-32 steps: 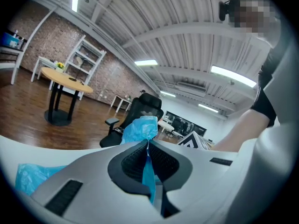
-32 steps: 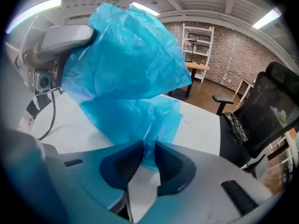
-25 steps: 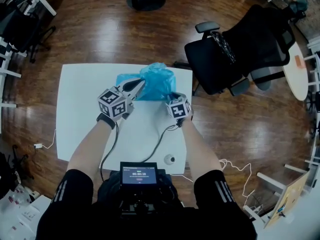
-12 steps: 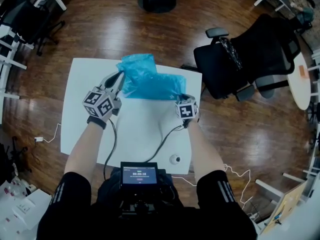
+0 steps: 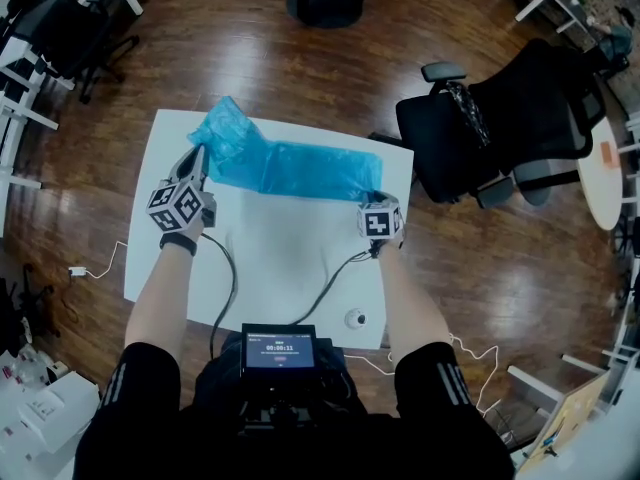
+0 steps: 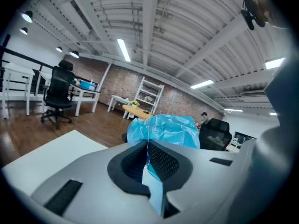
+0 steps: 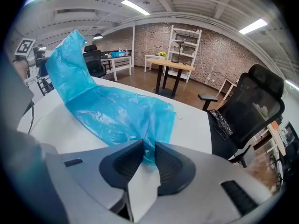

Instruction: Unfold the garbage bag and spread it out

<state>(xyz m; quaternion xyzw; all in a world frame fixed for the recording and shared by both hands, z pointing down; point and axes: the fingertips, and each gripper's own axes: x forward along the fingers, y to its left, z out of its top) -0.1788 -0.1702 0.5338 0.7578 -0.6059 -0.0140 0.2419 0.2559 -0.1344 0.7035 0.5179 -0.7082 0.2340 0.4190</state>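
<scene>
Garbage bag (image 5: 290, 168) – blue, thin and crinkled – now lies as a long band across the far half of the white worktop (image 5: 280, 268), running from about 10 o'clock to 2 o'clock in the head view. A second ago it was a bunched lump near the middle of the far edge, with both grippers close together beside it.

The left gripper (image 5: 195, 160) has since swung out towards 9 o'clock, drawing its end of the bag along. Its jaws are clenched tight on a thin edge of the film, which stands up between the pads in the left gripper view. That end is lifted off the worktop; the right gripper view shows it rising as a tall blue flap at 10 o'clock.

The right gripper (image 5: 372, 196) has kept its place at the 3 o'clock end. Its jaws stand a little apart with a gathered corner of the bag between them – grasping it, as far as the narrow gap lets one judge.

For the task this means the lengthwise fold is largely pulled out, while the bag is still narrow and doubled across its width. I judge the job about halfway done: the raised left end must come down flat, and the width has yet to be opened.
</scene>
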